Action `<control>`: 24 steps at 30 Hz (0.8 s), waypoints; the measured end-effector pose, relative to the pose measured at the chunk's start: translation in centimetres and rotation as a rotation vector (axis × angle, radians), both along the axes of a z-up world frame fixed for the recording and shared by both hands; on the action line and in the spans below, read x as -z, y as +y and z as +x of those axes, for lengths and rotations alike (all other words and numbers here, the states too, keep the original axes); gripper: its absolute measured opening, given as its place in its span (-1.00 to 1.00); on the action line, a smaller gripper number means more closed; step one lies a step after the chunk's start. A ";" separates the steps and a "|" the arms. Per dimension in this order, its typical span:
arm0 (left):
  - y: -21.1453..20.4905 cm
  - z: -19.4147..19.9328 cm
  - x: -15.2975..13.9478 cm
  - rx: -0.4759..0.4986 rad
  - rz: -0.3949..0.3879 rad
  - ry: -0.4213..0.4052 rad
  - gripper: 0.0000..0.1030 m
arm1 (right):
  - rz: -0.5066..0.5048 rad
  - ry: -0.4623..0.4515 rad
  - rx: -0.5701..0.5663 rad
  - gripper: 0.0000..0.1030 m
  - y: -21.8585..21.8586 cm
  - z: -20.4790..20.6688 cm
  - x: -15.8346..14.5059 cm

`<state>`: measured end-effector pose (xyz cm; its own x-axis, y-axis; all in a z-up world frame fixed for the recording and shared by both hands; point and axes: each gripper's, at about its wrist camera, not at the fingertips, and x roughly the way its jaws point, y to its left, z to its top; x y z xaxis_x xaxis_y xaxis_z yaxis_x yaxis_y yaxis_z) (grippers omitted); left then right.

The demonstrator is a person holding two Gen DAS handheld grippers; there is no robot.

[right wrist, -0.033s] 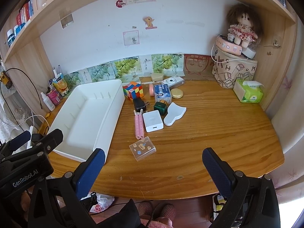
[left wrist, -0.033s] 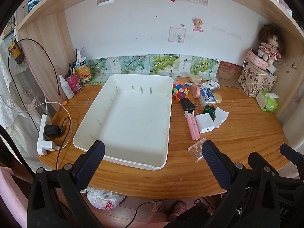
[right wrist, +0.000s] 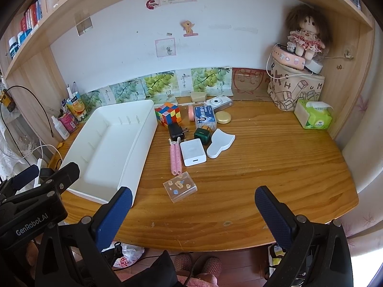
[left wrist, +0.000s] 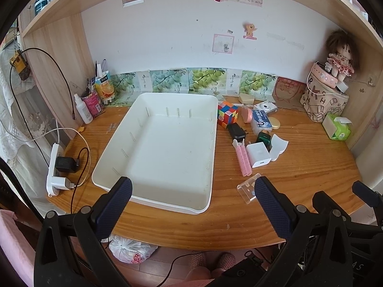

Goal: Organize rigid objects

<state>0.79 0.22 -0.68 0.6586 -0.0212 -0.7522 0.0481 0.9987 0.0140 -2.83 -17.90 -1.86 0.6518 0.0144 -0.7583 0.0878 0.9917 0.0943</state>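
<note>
An empty white tray (left wrist: 162, 148) (right wrist: 105, 153) lies on the left of the wooden desk. To its right sit a Rubik's cube (left wrist: 227, 114) (right wrist: 167, 114), a black plug (right wrist: 176, 130), a pink roller pair (left wrist: 244, 160) (right wrist: 176, 159), a white charger block (left wrist: 258, 154) (right wrist: 192, 151), a small green box (right wrist: 202, 134), a white flat piece (right wrist: 220, 143), a blue-white box (right wrist: 205, 116), a gold tin (right wrist: 223, 117), a white camera (right wrist: 219, 102) and a clear sticker case (left wrist: 247, 189) (right wrist: 180, 186). My left gripper (left wrist: 192, 191) hangs open over the tray's near edge. My right gripper (right wrist: 193, 198) is open just short of the clear case.
A green tissue pack (right wrist: 313, 117) and a printed bag with a doll (right wrist: 296, 88) fill the back right corner. Bottles and a pen cup (left wrist: 91, 102) stand back left. A power strip (left wrist: 56, 167) with cables lies left of the tray. Side panels wall in the desk.
</note>
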 end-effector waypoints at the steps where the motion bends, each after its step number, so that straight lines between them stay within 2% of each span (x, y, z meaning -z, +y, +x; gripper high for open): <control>1: 0.0 0.0 0.0 0.000 -0.001 0.003 0.98 | 0.000 0.002 -0.001 1.00 0.1 0.0 0.1; 11: 1.3 1.5 1.0 0.005 -0.019 0.066 0.98 | -0.002 0.049 0.002 1.00 1.9 1.6 0.6; 20: 2.3 4.0 3.4 0.043 -0.086 0.196 0.98 | -0.031 0.121 -0.003 1.00 3.3 2.6 2.2; 24: 1.7 4.2 3.7 0.071 -0.083 0.198 0.98 | -0.037 0.159 -0.043 1.00 4.1 2.8 2.8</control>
<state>4.94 1.94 -4.33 0.4931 -0.1292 -0.8603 0.1116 0.9901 -0.0847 -0.07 -13.82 -4.65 0.5232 0.0103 -0.8522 0.0560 0.9974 0.0464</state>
